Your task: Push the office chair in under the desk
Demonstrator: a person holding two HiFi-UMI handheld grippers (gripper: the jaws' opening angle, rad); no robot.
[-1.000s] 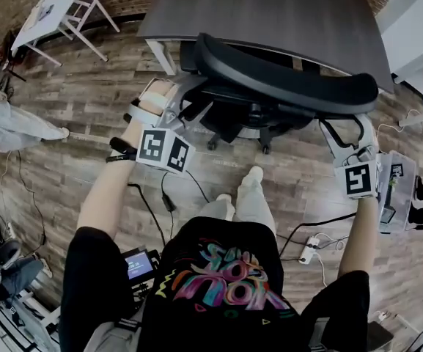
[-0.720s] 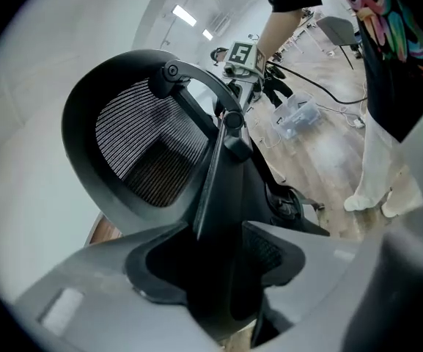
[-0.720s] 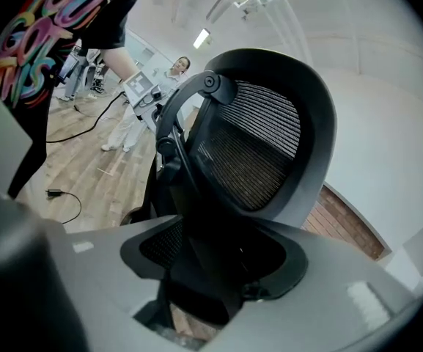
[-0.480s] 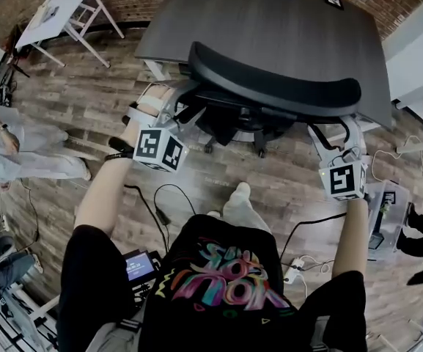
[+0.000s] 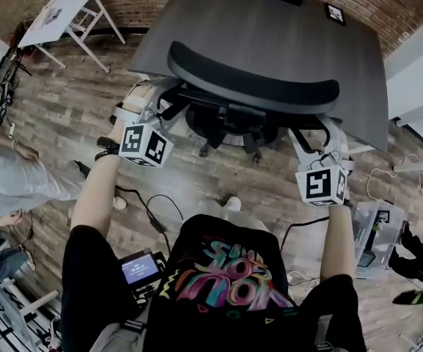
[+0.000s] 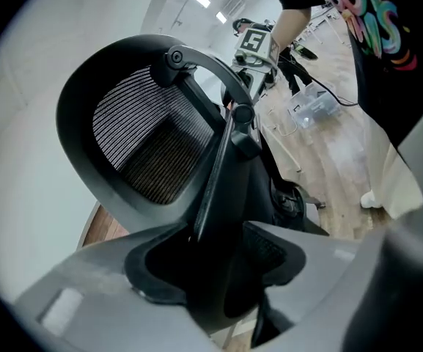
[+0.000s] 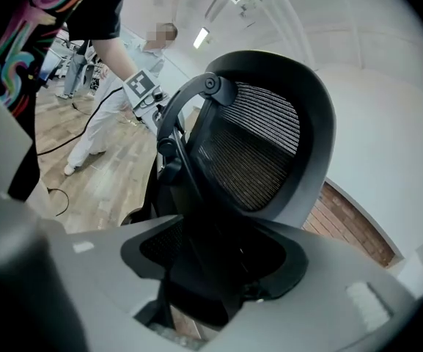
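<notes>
The black mesh-backed office chair (image 5: 251,86) stands at the near edge of the dark grey desk (image 5: 270,28), its seat tucked under the top. My left gripper (image 5: 163,101) holds the backrest's left edge and my right gripper (image 5: 310,134) its right edge. In the left gripper view the chair's (image 6: 145,138) black frame fills the gap of the left gripper (image 6: 218,248), whose jaws have just been opening slightly around it. In the right gripper view the chair's (image 7: 255,152) frame sits the same way between the right gripper's (image 7: 211,259) jaws.
A white trestle table (image 5: 68,6) stands at the far left. A person in grey (image 5: 20,182) crouches at the left. Cables (image 5: 152,211) lie on the wood floor near my feet, a clear plastic box (image 5: 369,233) sits at the right, and white furniture (image 5: 416,116) stands beyond it.
The chair and both grippers have moved forward toward the desk, so the seat now lies under its edge. I have stepped forward. The person at the left has shifted.
</notes>
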